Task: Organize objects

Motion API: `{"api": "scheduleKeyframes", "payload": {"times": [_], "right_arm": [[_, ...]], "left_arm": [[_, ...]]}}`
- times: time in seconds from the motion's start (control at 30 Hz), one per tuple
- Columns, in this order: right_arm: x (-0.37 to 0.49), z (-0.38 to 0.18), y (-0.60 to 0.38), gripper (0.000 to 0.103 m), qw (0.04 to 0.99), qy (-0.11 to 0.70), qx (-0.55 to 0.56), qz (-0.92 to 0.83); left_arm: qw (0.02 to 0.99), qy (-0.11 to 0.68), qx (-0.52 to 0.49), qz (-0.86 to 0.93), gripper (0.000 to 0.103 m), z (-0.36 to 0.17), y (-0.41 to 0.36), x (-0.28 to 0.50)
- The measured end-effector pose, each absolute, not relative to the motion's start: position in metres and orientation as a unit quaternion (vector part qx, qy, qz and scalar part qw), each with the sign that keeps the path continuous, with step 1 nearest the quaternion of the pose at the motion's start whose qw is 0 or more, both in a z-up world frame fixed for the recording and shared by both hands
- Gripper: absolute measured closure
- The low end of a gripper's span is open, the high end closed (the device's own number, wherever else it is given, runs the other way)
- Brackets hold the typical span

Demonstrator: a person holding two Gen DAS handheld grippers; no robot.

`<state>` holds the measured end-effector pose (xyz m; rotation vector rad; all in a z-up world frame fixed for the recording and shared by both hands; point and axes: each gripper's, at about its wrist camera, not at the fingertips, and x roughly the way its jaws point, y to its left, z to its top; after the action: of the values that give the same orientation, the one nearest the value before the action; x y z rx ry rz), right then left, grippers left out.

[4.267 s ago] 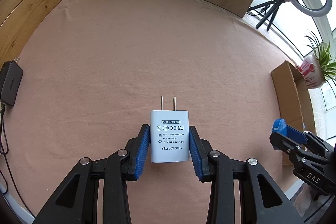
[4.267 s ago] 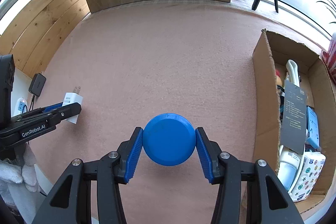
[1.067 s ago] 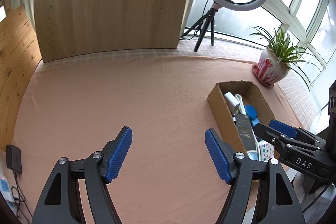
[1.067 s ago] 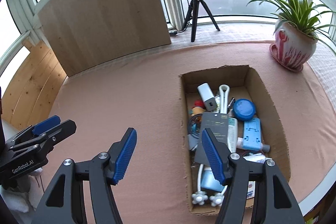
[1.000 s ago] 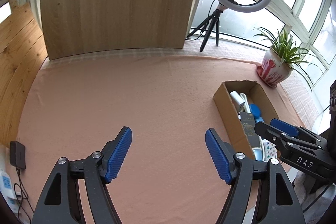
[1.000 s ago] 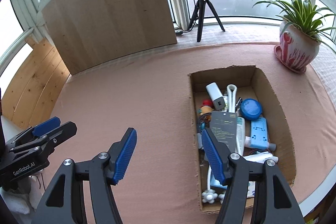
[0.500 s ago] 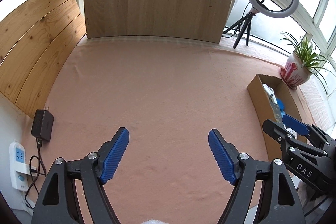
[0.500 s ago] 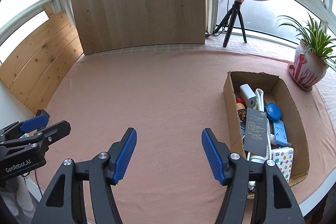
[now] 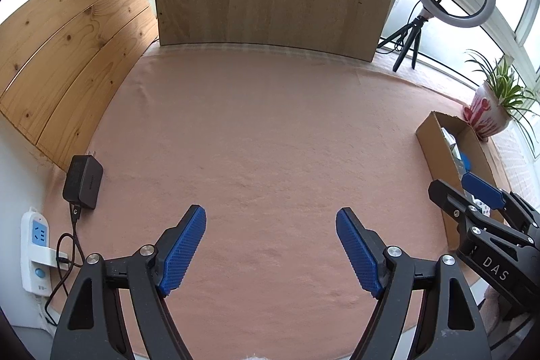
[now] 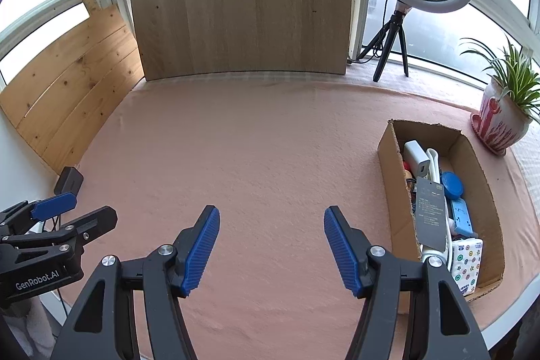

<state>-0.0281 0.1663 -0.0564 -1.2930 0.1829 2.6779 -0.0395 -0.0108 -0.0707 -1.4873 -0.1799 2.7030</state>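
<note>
both the left gripper [image 9: 270,245] and the right gripper [image 10: 271,245] hang spread and empty over bare pink cloth [image 10: 270,157], seemingly because the sorted objects already lie in the cardboard box [image 10: 391,171] to the right gripper's right.

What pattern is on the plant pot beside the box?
The pot is white with red streaks, best seen in the right wrist view.

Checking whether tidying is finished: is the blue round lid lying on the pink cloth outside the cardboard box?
No, the blue round lid lies inside the cardboard box among other items.
</note>
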Motion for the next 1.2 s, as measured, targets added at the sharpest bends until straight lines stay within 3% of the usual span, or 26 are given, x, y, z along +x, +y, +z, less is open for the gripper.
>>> {"api": "scheduleKeyframes", "payload": {"times": [1.2], "right_arm": [[-0.034,-0.064,0.175,0.042,0.086,0.068,-0.443,0.890]], "left_arm": [[0.028,-0.053,-0.487,0.871,0.021,-0.074,-0.007,-0.058]]}}
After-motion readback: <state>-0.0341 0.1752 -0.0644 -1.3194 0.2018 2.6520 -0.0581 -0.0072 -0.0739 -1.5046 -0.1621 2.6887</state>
